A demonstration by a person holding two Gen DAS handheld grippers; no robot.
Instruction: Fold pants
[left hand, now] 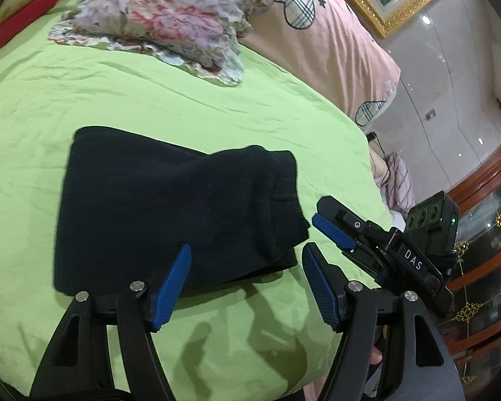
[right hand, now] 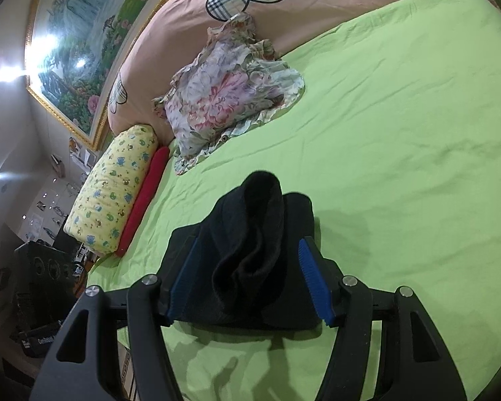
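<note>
The pants (left hand: 170,207) lie on the green sheet (left hand: 183,100), near the bed's front edge, folded into a compact dark block of several layers. One end, seen best in the right wrist view, is not flat: a thick fold of the cloth stands up as a loose hump (right hand: 257,230) on top of the block. I judge that the folding is nearly done or done, and that this raised part may need pressing down, because soft knit cloth springs back when it is let go.

The left gripper (left hand: 243,284) stands spread at the near edge of the block. Its left pad is in front of the cloth and its right pad is over bare sheet; nothing is pinched between them. The right gripper (right hand: 250,280) is spread too, and its blue pads stand on either side of the raised fold without pressing it, as far as the picture shows. In the left wrist view it (left hand: 320,237) sits just beside the block's right corner. Both seem placed like this because they have let the cloth rest by its own weight.

No container is in view. Further back on the sheet lies a flowered cloth (left hand: 157,23), well apart from the pants, with a pink quilt (left hand: 334,43) behind it. A yellow pillow (right hand: 113,187) and a red roll (right hand: 143,200) lie at the side of the bed.
</note>
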